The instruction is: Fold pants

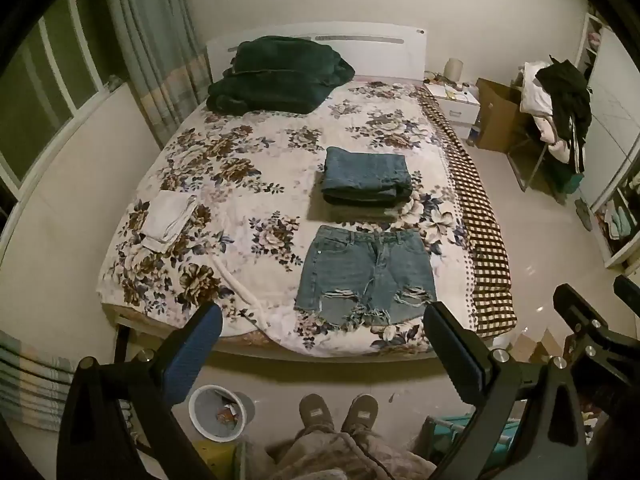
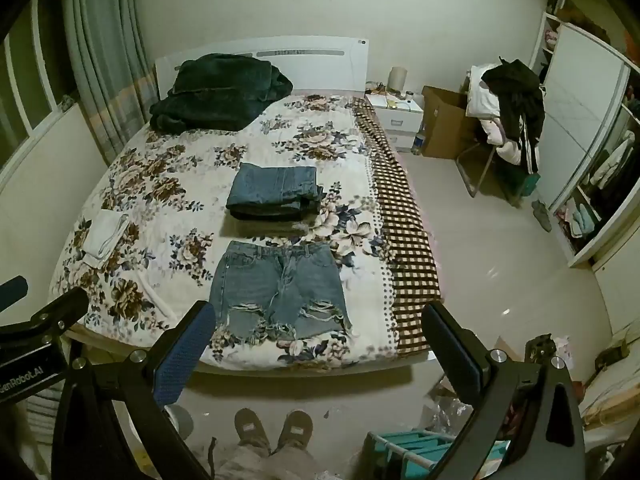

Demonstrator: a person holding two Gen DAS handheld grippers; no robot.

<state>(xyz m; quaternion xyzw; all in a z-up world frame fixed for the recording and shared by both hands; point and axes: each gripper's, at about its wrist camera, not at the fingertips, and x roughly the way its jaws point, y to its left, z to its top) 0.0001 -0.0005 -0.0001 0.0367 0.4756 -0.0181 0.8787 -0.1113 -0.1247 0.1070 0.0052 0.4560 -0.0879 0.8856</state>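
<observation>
Both your cameras look from high up at the foot of the big flowery bed [image 1: 248, 184] [image 2: 168, 200], tipped down toward the headboard. They are far back, with your shoes showing below. The left one sits more to the left. Both see the ripped blue denim shorts [image 1: 360, 276] [image 2: 276, 284].

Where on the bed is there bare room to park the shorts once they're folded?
Free: the quilt between the white folded cloth and the denim shorts, and below the green blanket. Crowded: the right side, where folded jeans sit just beyond the shorts.
</observation>
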